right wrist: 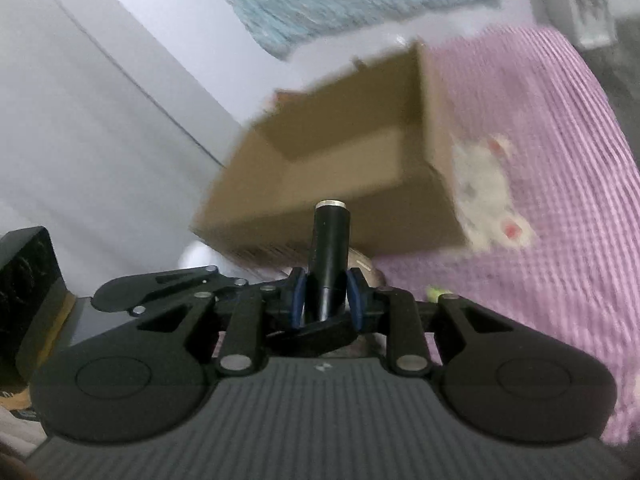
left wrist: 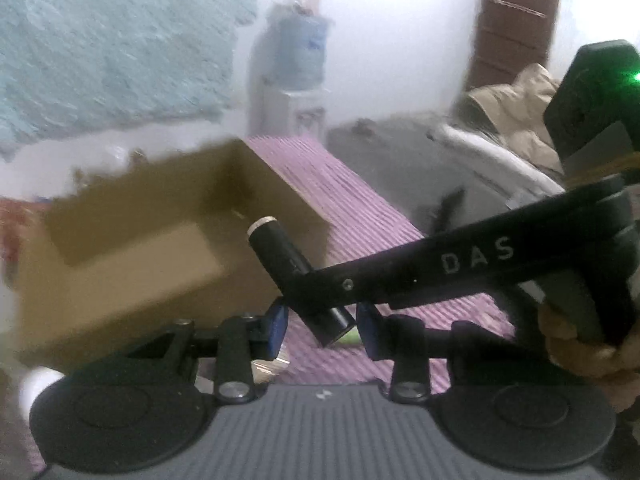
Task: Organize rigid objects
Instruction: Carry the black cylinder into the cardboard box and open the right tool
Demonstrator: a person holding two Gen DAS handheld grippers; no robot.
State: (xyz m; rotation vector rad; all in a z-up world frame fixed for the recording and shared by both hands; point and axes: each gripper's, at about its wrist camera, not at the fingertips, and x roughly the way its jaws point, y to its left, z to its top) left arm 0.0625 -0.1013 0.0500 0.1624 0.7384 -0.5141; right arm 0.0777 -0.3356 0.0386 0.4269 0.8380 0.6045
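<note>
R gripper (right wrist: 326,300) clamps black tube (right wrist: 328,252) near its base, just before box (right wrist: 320,168). L gripper (left wrist: 322,330) jaws apart. Tube prob. light, stiff, slick; mid-body hold is best.

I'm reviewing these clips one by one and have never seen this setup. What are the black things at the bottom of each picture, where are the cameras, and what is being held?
There is no robot here. A person holds a two-finger gripper in each hand, and each picture comes from a camera on one gripper, looking forward along its fingers. In the right wrist view, the right gripper is shut on a black cylinder with a silver end. In the left wrist view, the left gripper is open, with the cylinder passing between its fingers. Ahead lies an open cardboard box on a purple ribbed cover. Both pictures are blurred.
</note>
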